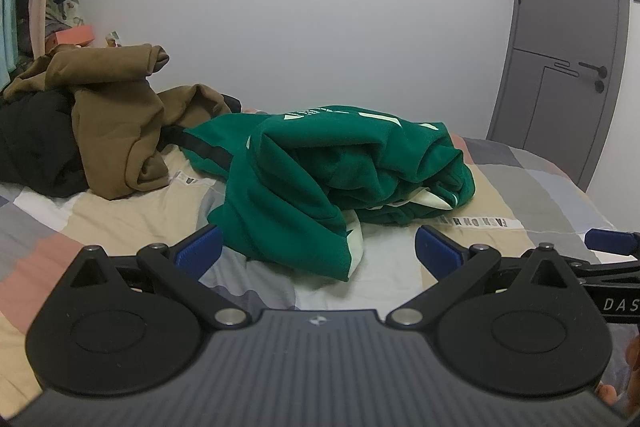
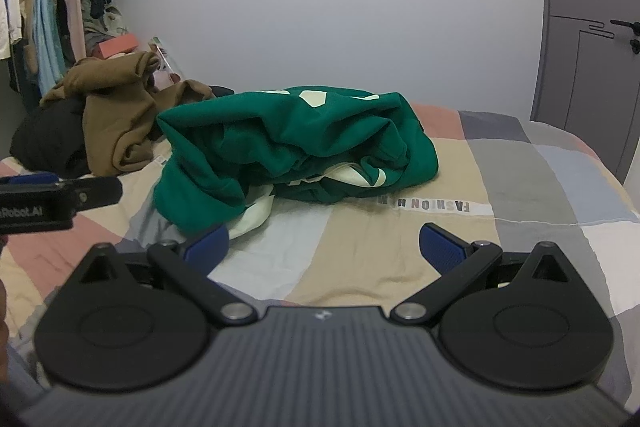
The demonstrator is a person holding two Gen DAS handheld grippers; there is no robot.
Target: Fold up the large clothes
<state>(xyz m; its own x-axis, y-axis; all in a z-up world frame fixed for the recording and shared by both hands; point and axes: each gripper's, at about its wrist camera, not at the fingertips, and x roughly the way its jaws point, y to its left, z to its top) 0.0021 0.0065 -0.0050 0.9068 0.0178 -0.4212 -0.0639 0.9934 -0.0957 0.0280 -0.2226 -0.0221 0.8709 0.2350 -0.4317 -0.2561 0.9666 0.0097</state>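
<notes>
Soft matt green cloth garment (image 1: 304,171) at frame centre; patchwork cotton-like bedcover (image 2: 520,187) below; fingers (image 1: 436,249) ribbed blue pads on matt black plastic.

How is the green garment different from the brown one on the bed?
The green garment has pale markings; the brown garment looks plain. The green garment lies mid-bed in front of the open grippers; the brown garment is farther back on the left, draped over dark clothing. Both are crumpled, unfolded and not held.

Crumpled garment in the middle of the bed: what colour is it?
The garment is dark green with cream-white markings, best seen in the right wrist view.
</notes>
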